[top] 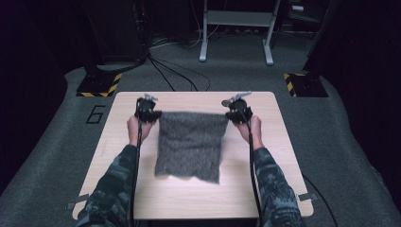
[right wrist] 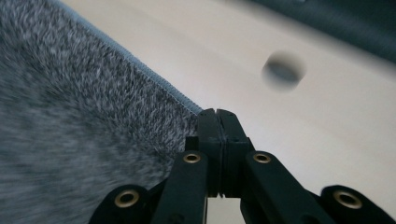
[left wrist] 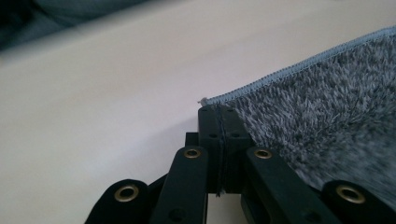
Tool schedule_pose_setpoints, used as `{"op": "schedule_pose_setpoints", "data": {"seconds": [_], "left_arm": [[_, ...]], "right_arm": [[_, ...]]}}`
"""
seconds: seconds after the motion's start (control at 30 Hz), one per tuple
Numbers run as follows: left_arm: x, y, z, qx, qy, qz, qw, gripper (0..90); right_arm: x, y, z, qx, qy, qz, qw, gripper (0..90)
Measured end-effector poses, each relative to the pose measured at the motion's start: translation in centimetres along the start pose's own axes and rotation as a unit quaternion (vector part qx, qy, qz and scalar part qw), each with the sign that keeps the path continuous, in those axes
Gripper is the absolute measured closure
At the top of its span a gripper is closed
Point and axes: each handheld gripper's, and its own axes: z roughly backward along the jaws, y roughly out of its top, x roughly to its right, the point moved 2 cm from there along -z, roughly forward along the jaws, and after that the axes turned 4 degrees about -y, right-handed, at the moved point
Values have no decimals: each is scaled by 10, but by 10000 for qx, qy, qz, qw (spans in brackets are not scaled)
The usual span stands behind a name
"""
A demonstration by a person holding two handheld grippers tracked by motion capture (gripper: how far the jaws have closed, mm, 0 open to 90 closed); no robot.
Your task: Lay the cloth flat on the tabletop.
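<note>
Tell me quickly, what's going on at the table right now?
A person holds a grey fleecy towel by its two far corners over the wooden table. The left hand-held gripper is shut on one corner, the right hand-held gripper on the other. The far edge is stretched between them, and the near edge looks to be at the tabletop.

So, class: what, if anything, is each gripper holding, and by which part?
Both hold the grey towel. The left gripper is shut on its far left corner, the right gripper on its far right corner, so it hangs between them.
</note>
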Motion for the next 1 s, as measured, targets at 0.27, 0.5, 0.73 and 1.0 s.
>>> {"op": "schedule_pose_setpoints", "data": {"seconds": [0.27, 0.5, 0.73, 1.0], "left_arm": [[28, 33, 87, 1287, 154, -793, 9884, 894], [75, -75, 65, 731, -436, -982, 9915, 886], [97, -143, 52, 131, -921, -805, 9924, 821], [94, -161, 70, -86, -1162, -407, 9923, 425]], "right_arm": [[-3, 57, 103, 1409, -279, 501, 9884, 898], [-40, -46, 92, 955, 136, 873, 9915, 892], [-65, -129, 73, 338, 593, 675, 9954, 886], [-58, -166, 81, 94, 956, 255, 9951, 601]]}}
